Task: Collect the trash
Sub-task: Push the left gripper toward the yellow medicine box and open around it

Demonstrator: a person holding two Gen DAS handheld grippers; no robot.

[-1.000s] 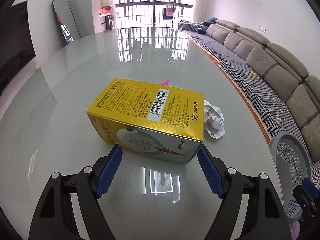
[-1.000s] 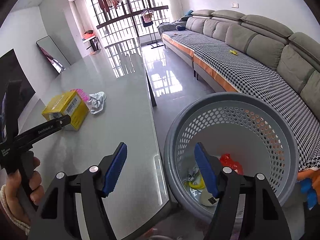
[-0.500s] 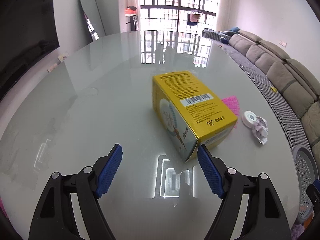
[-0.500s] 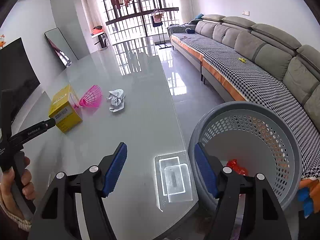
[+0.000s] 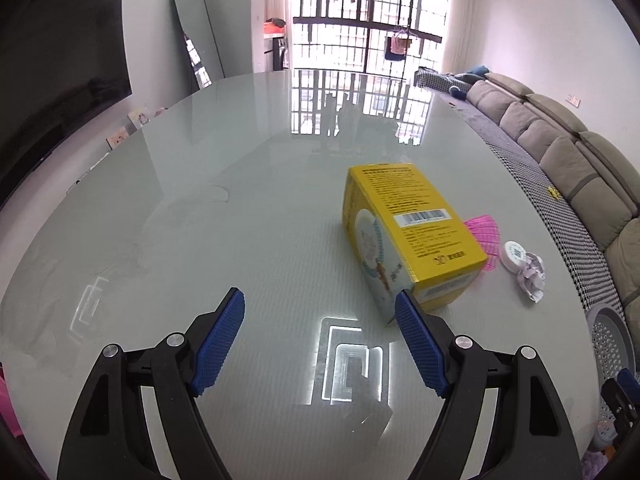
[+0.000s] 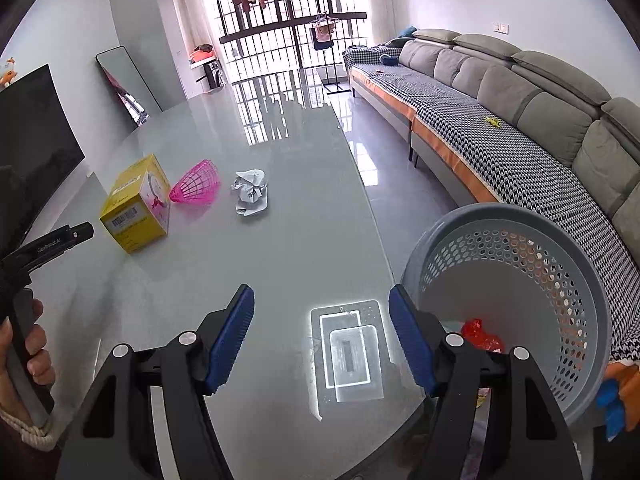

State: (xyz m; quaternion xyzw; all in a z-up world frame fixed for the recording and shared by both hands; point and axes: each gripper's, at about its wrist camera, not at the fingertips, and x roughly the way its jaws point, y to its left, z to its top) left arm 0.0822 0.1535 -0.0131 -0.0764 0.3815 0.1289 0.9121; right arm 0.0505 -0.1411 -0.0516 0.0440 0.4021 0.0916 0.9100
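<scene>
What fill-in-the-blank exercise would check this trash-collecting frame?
1. The box on the table is coloured ____.
2. Between the box and the crumpled paper lies a pink ____.
3. The red wrapper lies inside the grey ____.
4. The right gripper holds ____.

Missing words: yellow; net; basket; nothing

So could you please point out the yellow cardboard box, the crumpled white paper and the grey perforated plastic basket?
yellow cardboard box (image 5: 416,216), left wrist view, top face.
crumpled white paper (image 6: 250,192), right wrist view, middle.
grey perforated plastic basket (image 6: 560,276), right wrist view, inner wall.
</scene>
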